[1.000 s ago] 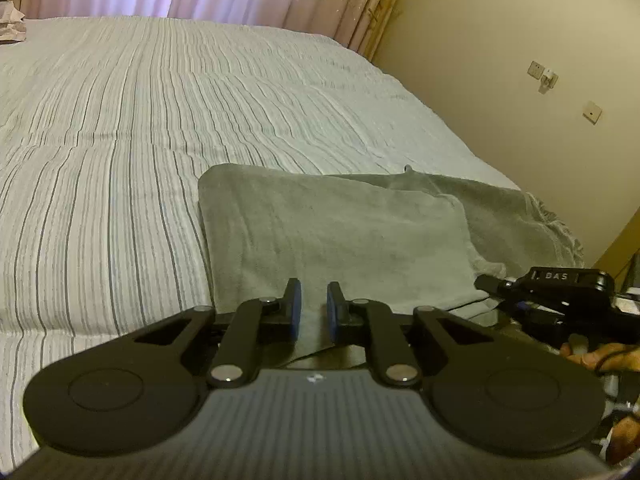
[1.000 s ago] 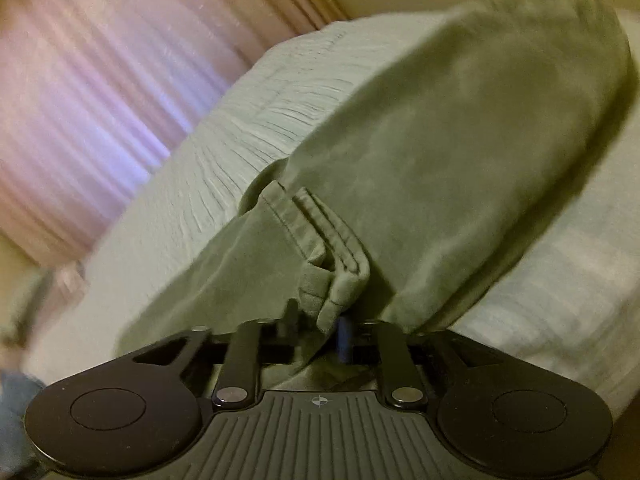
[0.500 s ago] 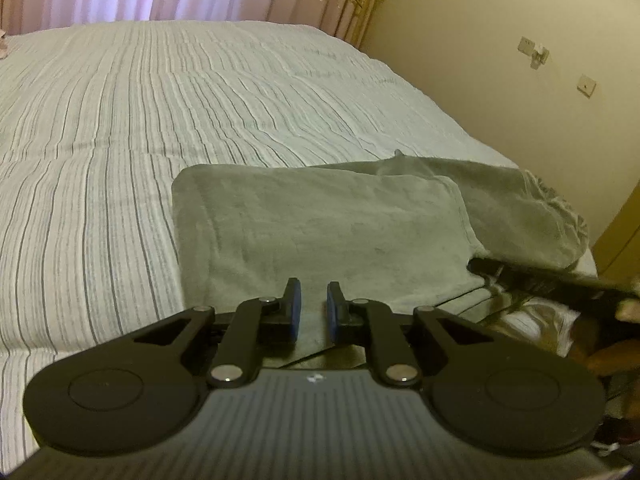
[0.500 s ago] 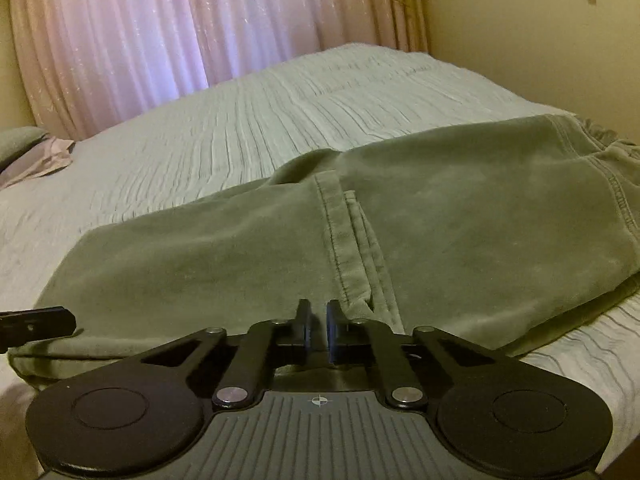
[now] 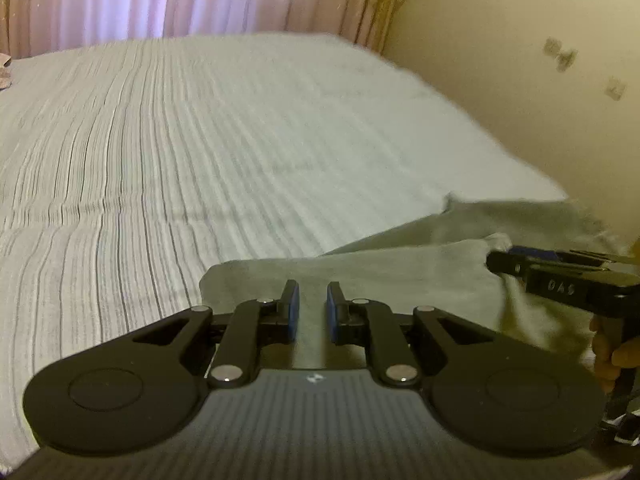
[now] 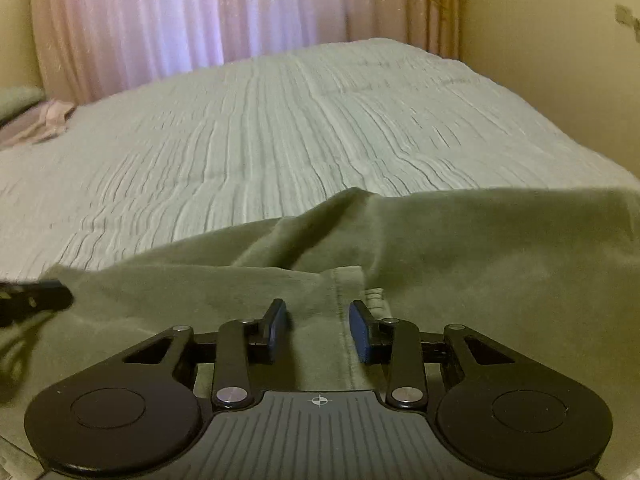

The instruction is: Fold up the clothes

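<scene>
— Grey-green cloth first, from the left wrist view: where exactly?

— Trousers (image 5: 400, 272), folded, flat on the striped bed cover (image 5: 200, 140) at its near right corner, just past the left gripper (image 5: 313, 308).

— Fingers of that one?

— Almost closed, only a thin slit between the blue pads. Cloth showing through the slit; pinched or merely lying beneath, impossible to tell.

— Anything else on that side?

— At the far right, the right gripper (image 5: 500, 262), its tip at the blurred right end of the folded layer, with part of a hand (image 5: 612, 356) below it. Behind the bed, pink curtain (image 5: 160, 0) and a pale wall (image 5: 500, 60).

— And from the right wrist view?

— Same trousers, spread across the whole near edge of the bed, rumpled into a ridge in the middle. A stitched hem straight ahead of the fingers.

— Holding it?

— No. Jaws a moderate way apart, just now opening. The hem in the gap between the pads, neither pad pressing on it.

— Left side of that view?

— Tip of the left gripper at the trousers' left end, blurred. Further back, pink clothes (image 6: 48, 120) at the bed's far left.
</scene>
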`<state>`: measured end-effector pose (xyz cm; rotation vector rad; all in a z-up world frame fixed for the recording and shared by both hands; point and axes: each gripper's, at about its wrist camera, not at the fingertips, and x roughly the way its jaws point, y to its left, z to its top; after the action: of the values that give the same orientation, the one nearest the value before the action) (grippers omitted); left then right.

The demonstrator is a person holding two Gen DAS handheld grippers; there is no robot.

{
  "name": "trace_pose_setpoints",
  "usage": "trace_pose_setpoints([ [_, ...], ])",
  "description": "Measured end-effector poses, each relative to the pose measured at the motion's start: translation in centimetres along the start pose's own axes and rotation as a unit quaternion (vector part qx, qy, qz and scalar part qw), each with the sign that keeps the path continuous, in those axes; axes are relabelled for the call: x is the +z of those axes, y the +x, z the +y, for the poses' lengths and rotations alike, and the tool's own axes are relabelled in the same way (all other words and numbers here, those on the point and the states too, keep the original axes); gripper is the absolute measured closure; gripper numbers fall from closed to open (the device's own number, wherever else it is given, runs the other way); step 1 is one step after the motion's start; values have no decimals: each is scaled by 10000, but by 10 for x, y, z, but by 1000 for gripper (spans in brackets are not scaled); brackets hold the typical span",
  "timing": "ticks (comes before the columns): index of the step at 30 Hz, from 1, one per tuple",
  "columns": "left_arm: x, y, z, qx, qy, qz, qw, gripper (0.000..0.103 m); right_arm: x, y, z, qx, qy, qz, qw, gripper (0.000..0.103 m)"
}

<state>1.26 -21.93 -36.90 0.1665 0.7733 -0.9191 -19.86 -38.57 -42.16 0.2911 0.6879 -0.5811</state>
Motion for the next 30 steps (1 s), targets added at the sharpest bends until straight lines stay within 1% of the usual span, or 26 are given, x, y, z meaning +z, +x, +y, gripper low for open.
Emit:
trace_pose_setpoints([
  [1,-2,7,2,32,2,46,10000,94,-1,-1,-3,-40,35,-5,10000,69],
  [3,-7,14,6,34,-80,73,9999,95,-1,-9,-12,35,257,-15,9997,69],
  [5,-8,3,8,-6,-246,-2,9997,96,-9,-35,-22,-9,446,-144,9989,69],
  [7,-11,-12,9,-48,-370,-103,9993,96,-25,-69,-27,129,467,-300,9984,69],
  [8,-14,-21,7,-70,-388,-179,9991,96,-33,-78,-28,217,470,-329,9981,69],
  [9,-20,-33,5,-93,-403,-253,9988,96,-41,-87,-28,284,467,-324,9980,69],
  [11,-34,-51,-2,-156,-397,-300,9986,95,-56,-89,-25,240,408,-65,9989,69],
  [12,-42,-55,-7,-143,-377,-258,9989,95,-62,-87,-26,187,389,-1,9991,69],
  [13,-52,-58,-12,-111,-351,-190,9991,95,-64,-85,-25,143,430,-25,9990,69],
  [14,-59,-60,-17,-22,-294,-158,9994,95,-65,-90,-26,144,508,-10,9986,68],
  [15,-65,-61,-22,95,-223,-144,9996,95,-63,-96,-26,144,572,12,9983,54],
  [16,-68,-65,-27,214,-171,-157,9995,95,-61,-101,-27,144,619,23,9980,46],
  [17,-67,-70,-33,311,-138,-148,9993,95,-61,-108,-26,168,611,-15,9980,32],
  [18,-66,-75,-39,396,-111,-123,9991,93,-62,-113,-25,143,586,-31,9982,24],
  [20,-65,-84,-48,503,-70,-68,9987,84,-65,-121,-22,102,549,-51,9984,24],
  [22,-66,-92,-59,598,-14,-40,9982,72,-73,-127,-22,142,629,40,9979,23],
  [23,-66,-95,-63,643,12,-2,9979,70,-74,-127,-25,169,692,93,9974,22],
  [25,-69,-102,-72,726,48,102,9973,63,-76,-129,-23,124,729,183,9971,17],
  [26,-70,-104,-74,752,52,153,9970,61,-78,-132,-22,85,719,211,9971,15],
  [27,-74,-107,-77,774,59,227,9967,59,-79,-135,-20,45,695,209,9974,14],
  [30,-82,-113,-84,854,95,418,9954,57,-81,-141,-18,-10,739,225,9970,14],
])
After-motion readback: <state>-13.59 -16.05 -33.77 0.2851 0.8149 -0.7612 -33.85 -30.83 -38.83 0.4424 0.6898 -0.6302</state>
